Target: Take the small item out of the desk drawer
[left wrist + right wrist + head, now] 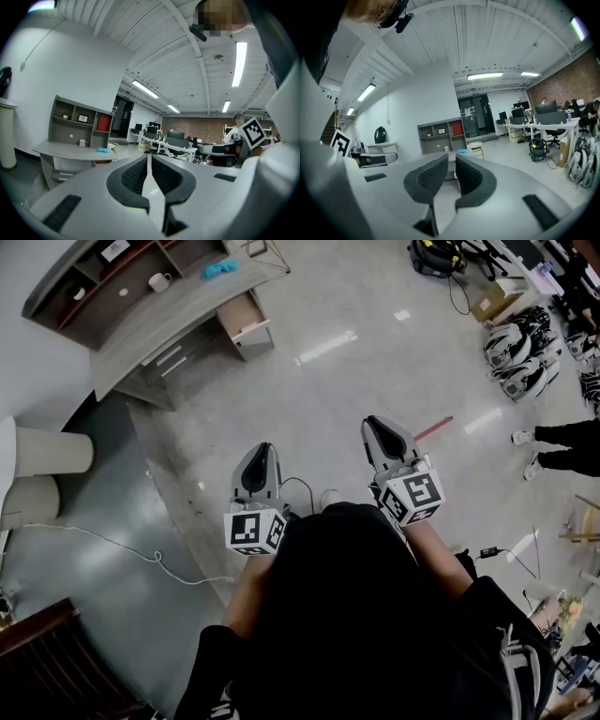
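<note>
The grey desk stands far off at the top left of the head view, with a shelf unit behind it. A drawer at its right end is pulled open; what lies inside is too small to tell. A blue item lies on the desktop and a white mug sits on the shelf. My left gripper and right gripper are held close to the body, far from the desk, both shut with nothing in them. The left gripper faces the desk. The right gripper points toward the shelf unit.
A white cable runs over the floor at the left. Two pale cylinders stand by the wall. A red stick lies on the floor. Bags and helmets, a cardboard box and a person's feet are at the right.
</note>
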Motion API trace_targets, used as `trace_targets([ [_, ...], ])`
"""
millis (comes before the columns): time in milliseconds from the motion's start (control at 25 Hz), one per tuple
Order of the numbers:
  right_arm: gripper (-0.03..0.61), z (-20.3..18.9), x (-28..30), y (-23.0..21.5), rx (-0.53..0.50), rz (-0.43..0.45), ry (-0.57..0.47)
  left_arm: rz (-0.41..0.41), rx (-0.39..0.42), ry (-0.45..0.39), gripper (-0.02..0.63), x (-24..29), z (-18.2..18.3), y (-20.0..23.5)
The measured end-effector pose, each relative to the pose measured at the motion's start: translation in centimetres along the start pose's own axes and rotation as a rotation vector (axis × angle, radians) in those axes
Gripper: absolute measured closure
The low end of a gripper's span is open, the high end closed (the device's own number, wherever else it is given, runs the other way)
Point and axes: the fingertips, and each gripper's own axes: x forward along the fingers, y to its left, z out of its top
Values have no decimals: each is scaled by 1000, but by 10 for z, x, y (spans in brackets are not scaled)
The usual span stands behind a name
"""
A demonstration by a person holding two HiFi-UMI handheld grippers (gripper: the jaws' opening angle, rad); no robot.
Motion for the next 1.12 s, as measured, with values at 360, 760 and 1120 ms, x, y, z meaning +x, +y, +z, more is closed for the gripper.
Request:
trace_targets([
  [360, 325, -34, -7, -20, -3, -36, 104, 19, -51, 63, 382, -2, -28, 13],
  [760, 328, -57, -15, -37, 35, -4, 146, 48, -74, 204, 374, -13, -76, 10],
  [1120, 328, -57, 26, -44, 73, 6, 172, 4, -68, 179, 376, 34, -63, 17],
])
